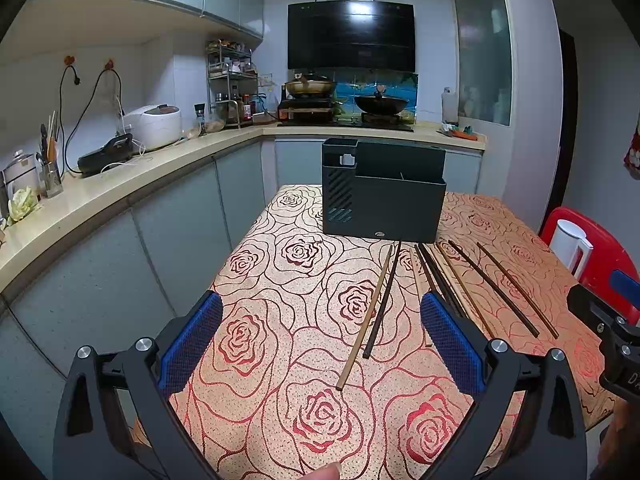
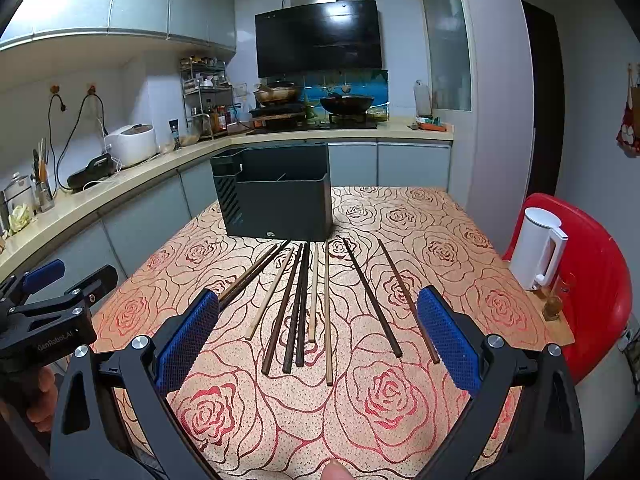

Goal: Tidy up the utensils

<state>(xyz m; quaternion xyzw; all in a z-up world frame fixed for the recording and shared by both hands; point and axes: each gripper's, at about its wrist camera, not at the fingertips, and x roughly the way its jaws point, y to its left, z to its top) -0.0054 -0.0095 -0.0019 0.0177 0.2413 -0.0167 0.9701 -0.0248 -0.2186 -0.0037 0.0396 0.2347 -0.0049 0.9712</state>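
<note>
Several wooden chopsticks [image 2: 304, 304], some dark and some pale, lie side by side on the rose-patterned tablecloth [image 2: 384, 400], pointing at a dark utensil holder [image 2: 280, 208] that stands upright at the table's far end. My right gripper [image 2: 318, 340] hovers open over their near ends, holding nothing. My left gripper [image 1: 320, 344] is open too, above the leftmost pair of chopsticks [image 1: 372, 308]; the dark holder [image 1: 384, 200] stands beyond. The right gripper's body [image 1: 608, 320] shows at the right edge of the left wrist view.
A white kettle [image 2: 540, 248] rests on a red chair [image 2: 592, 280] right of the table. A kitchen counter [image 2: 120, 184] with a rice cooker [image 2: 132, 144] runs along the left, with a stove and woks [image 2: 344, 104] behind. A fingertip [image 2: 336, 470] shows at the bottom edge.
</note>
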